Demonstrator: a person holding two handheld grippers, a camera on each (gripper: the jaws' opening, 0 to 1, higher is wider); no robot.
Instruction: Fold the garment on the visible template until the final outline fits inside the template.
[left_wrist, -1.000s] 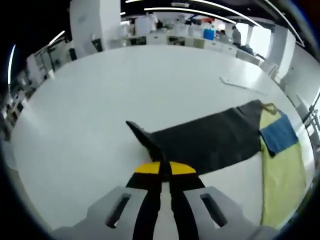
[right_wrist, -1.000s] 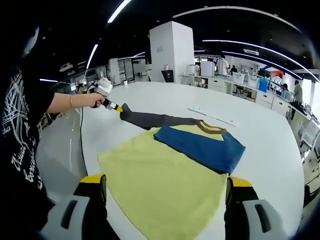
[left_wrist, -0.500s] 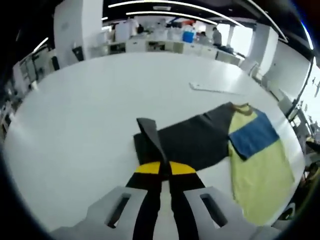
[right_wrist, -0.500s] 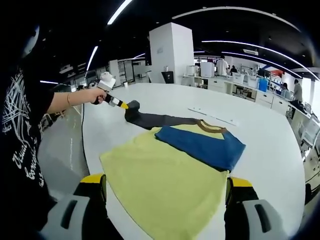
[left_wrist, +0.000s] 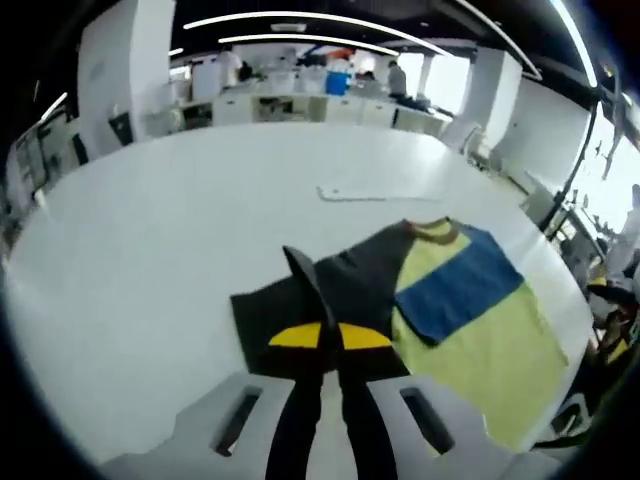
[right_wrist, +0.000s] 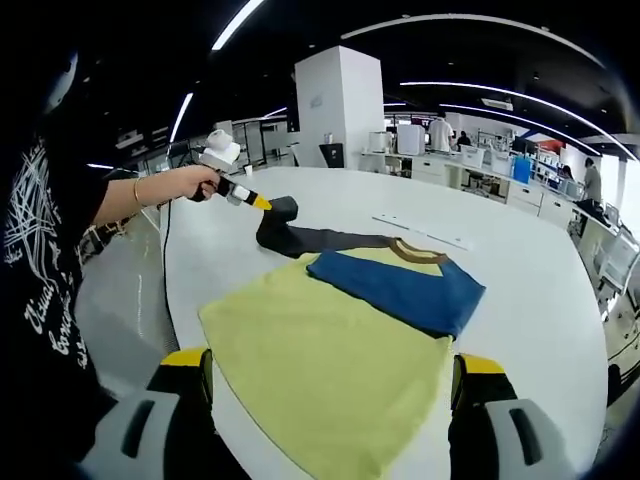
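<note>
Yellow fabric forms the body of the garment (right_wrist: 330, 375), which is lying flat on the white table (left_wrist: 150, 260) at the centre of the right gripper view, with a blue sleeve (right_wrist: 398, 291) folded across its upper part at about 1 o'clock. A dark grey sleeve (right_wrist: 300, 236) is extending from the brown collar (right_wrist: 418, 252) toward 11 o'clock. The left gripper (right_wrist: 262, 203) is reaching in from 10 o'clock in the right gripper view, carried by the person's hand (right_wrist: 203, 184), and its yellow-tipped jaws are pinching the raised cuff end of the dark grey sleeve, lifting it off the table. In the left gripper view, the left gripper (left_wrist: 322, 334) is showing its jaws pressed together with dark cloth between them, and the dark grey sleeve (left_wrist: 300, 310) is doubling back on itself toward the yellow body (left_wrist: 480, 350) lying at 3 o'clock, with the blue sleeve (left_wrist: 455, 295) lying across it. A thin white strip (left_wrist: 365, 192) is resting on the table at 12 o'clock, apart from the garment. The right gripper (right_wrist: 330, 385) is hovering above the near hem of the garment with its jaws spread wide, holding nothing. No template outline can be made out beneath the garment.
</note>
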